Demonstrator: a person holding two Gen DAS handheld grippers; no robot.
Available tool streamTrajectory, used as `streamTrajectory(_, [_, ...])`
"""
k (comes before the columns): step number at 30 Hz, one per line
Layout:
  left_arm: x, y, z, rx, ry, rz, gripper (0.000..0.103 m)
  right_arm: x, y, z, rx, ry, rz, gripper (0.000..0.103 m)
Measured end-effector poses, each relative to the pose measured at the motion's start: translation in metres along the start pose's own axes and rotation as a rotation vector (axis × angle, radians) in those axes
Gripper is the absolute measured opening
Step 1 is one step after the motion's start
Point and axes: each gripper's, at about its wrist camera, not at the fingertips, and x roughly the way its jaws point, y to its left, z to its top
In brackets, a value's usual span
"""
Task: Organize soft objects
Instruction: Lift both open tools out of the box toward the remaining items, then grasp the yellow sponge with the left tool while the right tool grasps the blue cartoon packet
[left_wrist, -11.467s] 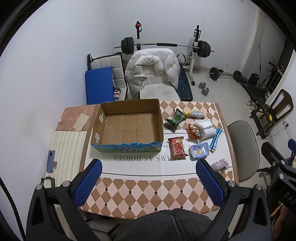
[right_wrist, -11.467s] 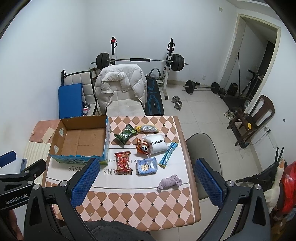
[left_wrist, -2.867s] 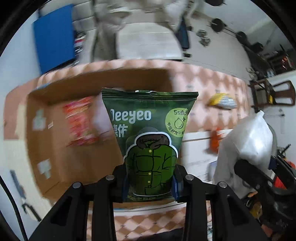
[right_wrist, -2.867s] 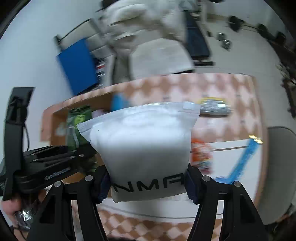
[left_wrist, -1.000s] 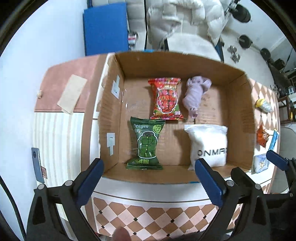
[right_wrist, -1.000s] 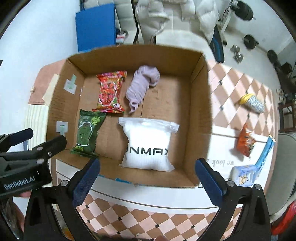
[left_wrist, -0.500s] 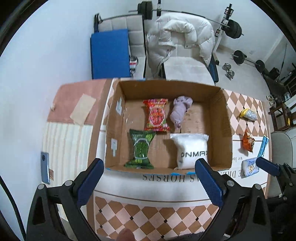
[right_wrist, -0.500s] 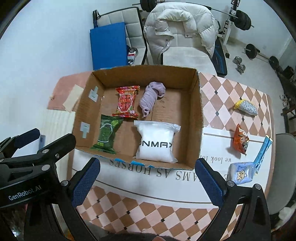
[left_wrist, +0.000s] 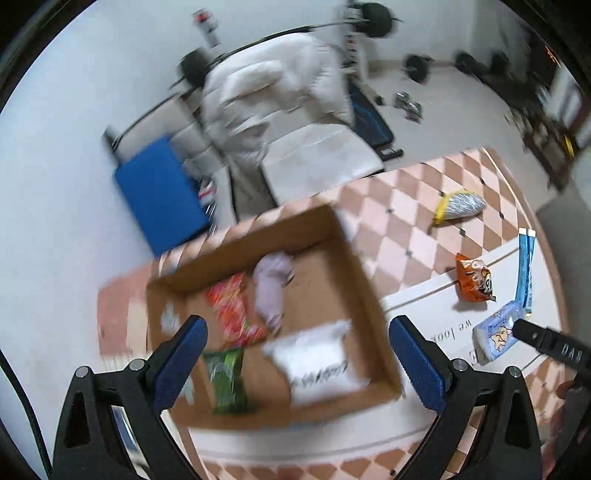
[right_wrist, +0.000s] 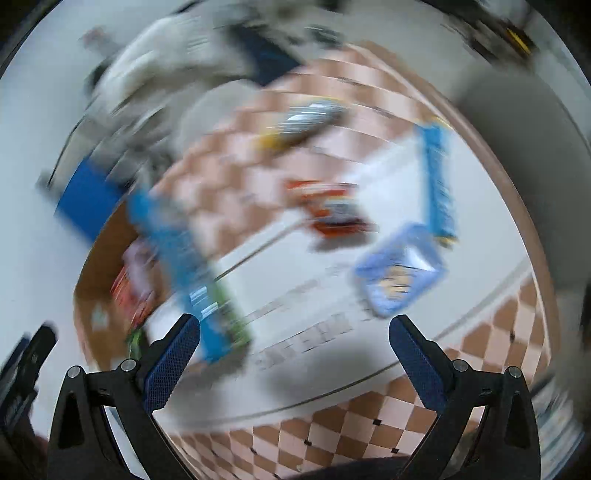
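Note:
The cardboard box (left_wrist: 354, 266) holds a red snack pack (left_wrist: 232, 306), a purple plush (left_wrist: 271, 288), a green pack (left_wrist: 227, 380) and a white pillow pack (left_wrist: 317, 363). On the table to its right lie a silver-yellow pack (left_wrist: 458, 205), an orange pack (left_wrist: 474, 282), a blue tissue pack (left_wrist: 495, 339) and blue stick packs (left_wrist: 524, 266). My left gripper (left_wrist: 295, 354) is open and empty above the box. My right gripper (right_wrist: 293, 350) is open and empty above the table; its view is blurred, showing the tissue pack (right_wrist: 400, 273), orange pack (right_wrist: 332, 214) and stick packs (right_wrist: 436, 177).
The table (left_wrist: 399, 206) has a checkered cloth. A chair with a white jacket (left_wrist: 269, 96) and a blue mat (left_wrist: 159, 195) stand behind it, with gym weights (left_wrist: 417, 66) further back. A grey chair (right_wrist: 524, 122) stands at the table's right side.
Both grippers have swung to the right and tilted. The right wrist view now looks at the loose packs beside the box. The packs in the box lie as before.

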Motion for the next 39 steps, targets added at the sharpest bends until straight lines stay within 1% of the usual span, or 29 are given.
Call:
streamTrajectory(3, [0.022, -0.051, 0.034, 0.157, -0.004, 0.030, 0.101, 0.031, -0.058, 0.021, 0.196, 0.059, -0.001, 0.103])
streamTrajectory(4, [0.033, -0.073, 0.047, 0.231, -0.005, 0.036, 0.101, 0.043, -0.073, 0.024, 0.249, 0.080, -0.002, 0.103])
streamTrajectory(7, [0.061, -0.121, 0.075, 0.382, 0.007, 0.049, 0.101, 0.075, -0.103, 0.030, 0.353, 0.136, 0.001, 0.103])
streamTrajectory(10, [0.099, -0.174, 0.102, 0.533, 0.034, 0.053, 0.101, 0.097, -0.116, 0.029, 0.399, 0.177, 0.014, 0.103])
streamTrajectory(15, [0.151, -0.239, 0.127, 0.710, 0.076, 0.053, 0.101, 0.114, -0.123, 0.031, 0.448, 0.200, 0.037, 0.103])
streamTrajectory(19, [0.181, -0.271, 0.135, 0.800, 0.112, 0.028, 0.101, 0.121, -0.131, 0.040, 0.488, 0.218, 0.042, 0.103])
streamTrajectory(21, [0.193, -0.283, 0.137, 0.823, 0.130, 0.024, 0.101, 0.123, -0.133, 0.041, 0.506, 0.226, 0.045, 0.103])
streamTrajectory(24, [0.211, -0.297, 0.137, 0.840, 0.158, 0.016, 0.101, 0.127, -0.136, 0.044, 0.525, 0.239, 0.056, 0.103])
streamTrajectory(25, [0.215, -0.299, 0.135, 0.851, 0.152, 0.014, 0.096, 0.129, -0.135, 0.044, 0.526, 0.243, 0.057, 0.103])
streamTrajectory(26, [0.217, -0.301, 0.133, 0.855, 0.146, 0.017, 0.088, 0.130, -0.133, 0.045, 0.525, 0.247, 0.053, 0.103])
streamTrajectory(27, [0.217, -0.301, 0.132, 0.837, 0.138, 0.001, 0.082, 0.132, -0.132, 0.046, 0.522, 0.249, 0.044, 0.103])
streamTrajectory(29, [0.217, -0.298, 0.134, 0.771, 0.182, -0.075, 0.053, 0.136, -0.127, 0.048, 0.517, 0.253, 0.023, 0.103])
streamTrajectory(30, [0.217, -0.296, 0.135, 0.736, 0.205, -0.092, 0.053, 0.139, -0.126, 0.049, 0.517, 0.254, 0.012, 0.103])
streamTrajectory(32, [0.219, -0.287, 0.131, 0.678, 0.226, -0.098, 0.050, 0.145, -0.124, 0.050, 0.529, 0.260, -0.007, 0.100])
streamTrajectory(34, [0.220, -0.274, 0.123, 0.603, 0.266, -0.131, 0.048, 0.151, -0.121, 0.047, 0.524, 0.273, -0.034, 0.085])
streamTrajectory(36, [0.222, -0.259, 0.118, 0.521, 0.319, -0.151, 0.048, 0.154, -0.116, 0.044, 0.492, 0.285, -0.059, 0.079])
streamTrajectory(37, [0.224, -0.248, 0.113, 0.466, 0.350, -0.156, 0.047, 0.153, -0.113, 0.043, 0.465, 0.284, -0.073, 0.074])
streamTrajectory(38, [0.226, -0.234, 0.105, 0.391, 0.401, -0.169, 0.047, 0.153, -0.111, 0.041, 0.446, 0.284, -0.087, 0.071])
streamTrajectory(39, [0.228, -0.224, 0.101, 0.351, 0.433, -0.184, 0.047, 0.152, -0.109, 0.037, 0.421, 0.284, -0.104, 0.068])
